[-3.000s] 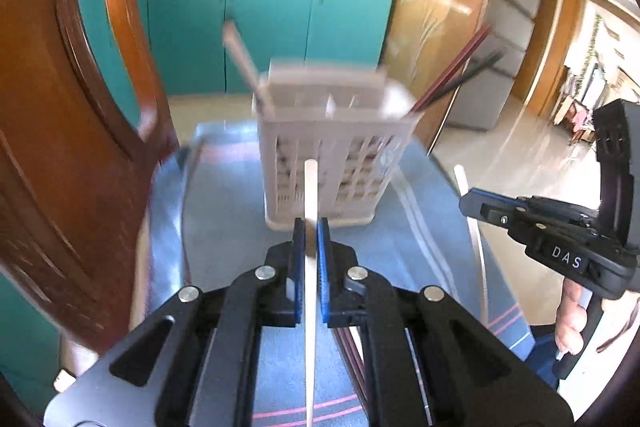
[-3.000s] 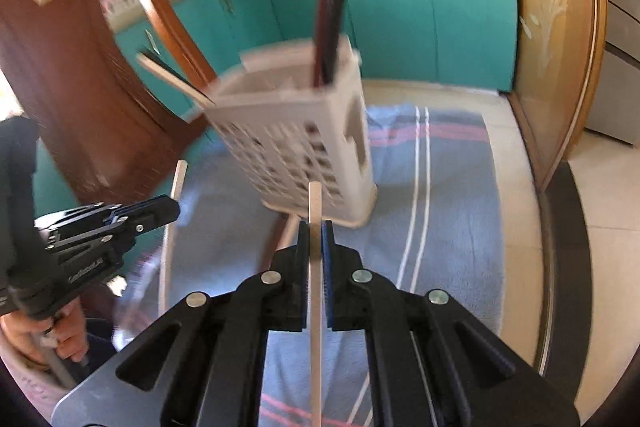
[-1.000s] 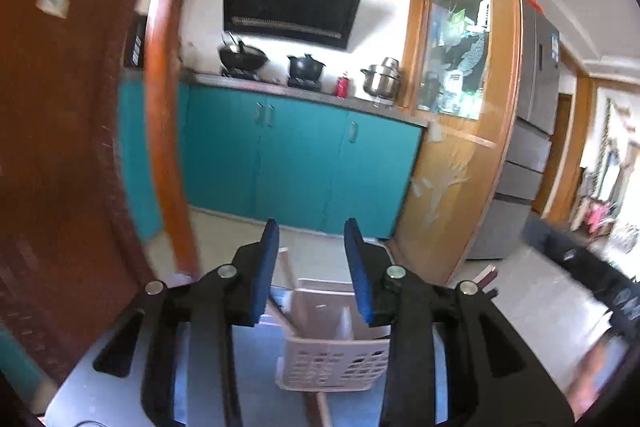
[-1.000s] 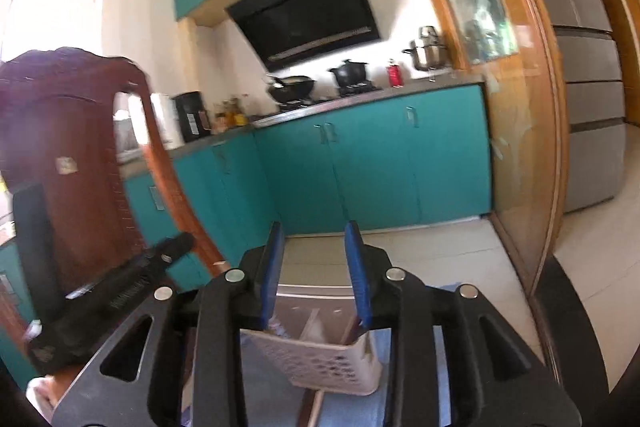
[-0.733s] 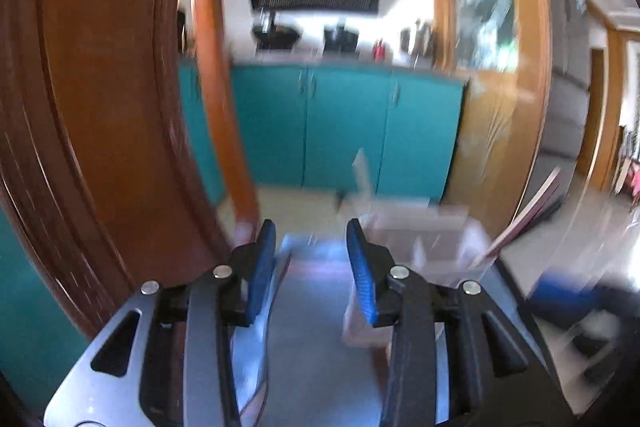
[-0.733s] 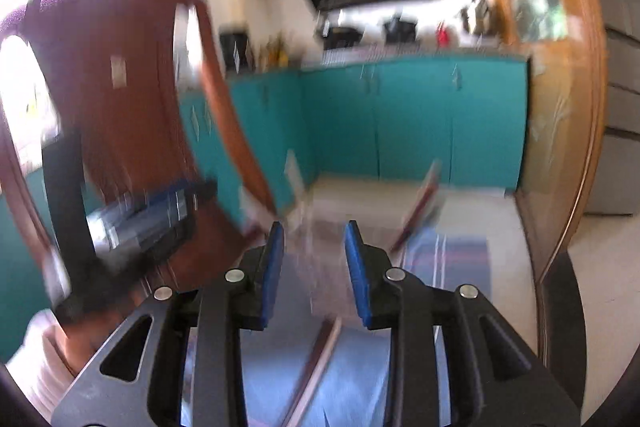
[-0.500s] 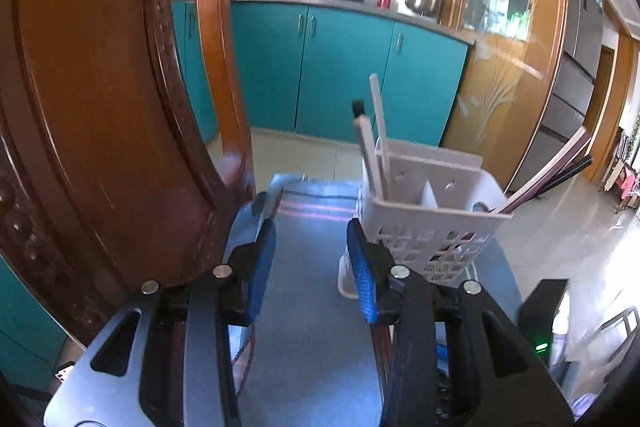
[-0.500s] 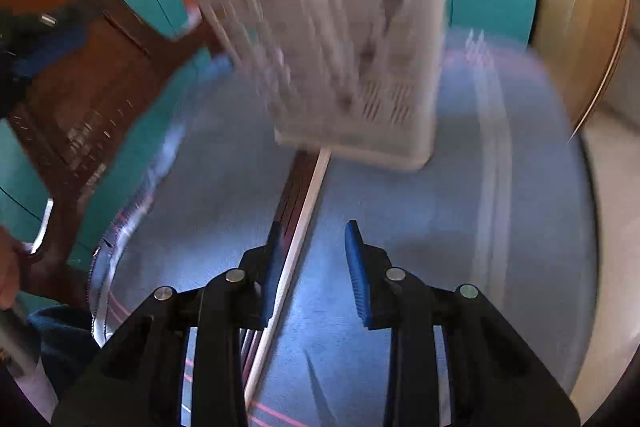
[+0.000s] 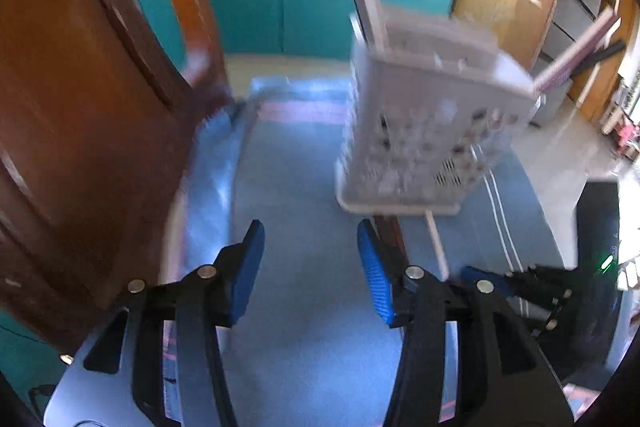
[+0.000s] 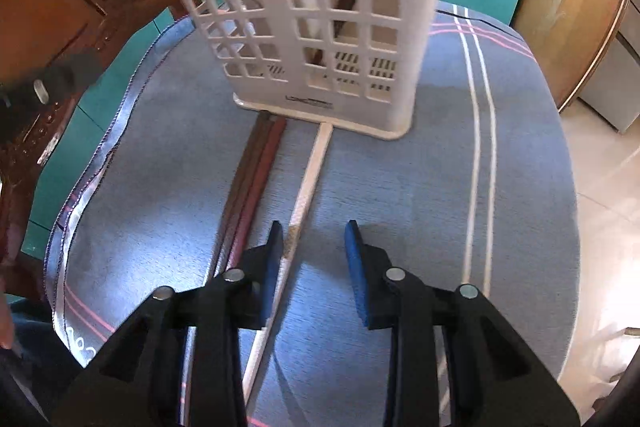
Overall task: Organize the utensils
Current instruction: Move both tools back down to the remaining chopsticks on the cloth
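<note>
Two views serve us, and we start with the left wrist one: our left tool (image 9: 310, 259) hangs with its blue pads spread and nothing between them, above the blue cloth (image 9: 300, 179) on the tabletop, while the white basket (image 9: 424, 131) stands ahead to the right, blurred, with sticks leaning out of its top. No writing can be read in this view. From the right wrist view, our right tool (image 10: 314, 247) is likewise spread and empty, low over the cloth, with the pale chopstick (image 10: 308, 187) lying just beside its left pad and running up to touch the basket's base, and the dark chopsticks (image 10: 252, 175) flat on the cloth just to the left of it. We judge the main risk to be a poor pinch: the pale chopstick sits off-centre, against one pad, so closing could roll it aside or nudge the dark pair. A lift that swings its far end might also knock the light basket. Small dark lettering sits on the basket's base rim, too small for us to read surely.
</note>
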Action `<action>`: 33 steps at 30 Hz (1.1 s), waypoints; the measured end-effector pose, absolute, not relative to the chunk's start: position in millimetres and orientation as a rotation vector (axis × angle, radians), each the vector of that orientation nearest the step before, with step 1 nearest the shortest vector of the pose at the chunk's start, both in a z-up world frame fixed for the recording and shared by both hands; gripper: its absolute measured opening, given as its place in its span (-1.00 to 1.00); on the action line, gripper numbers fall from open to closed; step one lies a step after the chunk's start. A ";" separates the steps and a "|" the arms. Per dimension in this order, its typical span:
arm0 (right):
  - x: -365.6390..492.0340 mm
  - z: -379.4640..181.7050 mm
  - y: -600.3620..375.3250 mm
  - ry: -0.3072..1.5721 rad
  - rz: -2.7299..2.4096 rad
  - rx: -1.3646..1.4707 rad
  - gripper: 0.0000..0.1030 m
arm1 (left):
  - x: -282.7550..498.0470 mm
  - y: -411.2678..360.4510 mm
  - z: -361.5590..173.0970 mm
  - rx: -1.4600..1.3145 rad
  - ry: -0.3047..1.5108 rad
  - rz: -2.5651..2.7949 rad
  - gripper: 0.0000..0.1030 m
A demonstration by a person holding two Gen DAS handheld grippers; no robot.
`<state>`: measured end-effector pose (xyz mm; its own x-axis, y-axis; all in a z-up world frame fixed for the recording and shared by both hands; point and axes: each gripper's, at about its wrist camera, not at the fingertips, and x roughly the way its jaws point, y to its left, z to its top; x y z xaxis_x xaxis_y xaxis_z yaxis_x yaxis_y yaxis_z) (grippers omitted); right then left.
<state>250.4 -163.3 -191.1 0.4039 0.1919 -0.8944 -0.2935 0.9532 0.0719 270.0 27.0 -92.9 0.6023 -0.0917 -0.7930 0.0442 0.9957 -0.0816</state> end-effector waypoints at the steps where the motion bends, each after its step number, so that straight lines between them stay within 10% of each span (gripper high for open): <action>1: 251.5 -190.4 -165.6 1.123 0.319 -0.095 -0.81 | 271.5 23.0 -98.6 -0.054 0.946 -0.101 -0.11; 13: 270.8 -179.8 -235.1 1.101 0.231 0.073 -0.84 | 272.5 -39.6 -155.8 0.070 1.116 -0.248 -0.21; 24: 245.8 -181.4 -231.2 1.109 0.227 0.043 -0.62 | 260.5 -16.6 -144.8 -0.054 1.095 -0.261 -0.88; 33: 246.0 -187.8 -226.5 1.120 0.217 0.016 -0.53 | 253.9 -0.2 -138.2 -0.058 1.076 -0.264 -0.86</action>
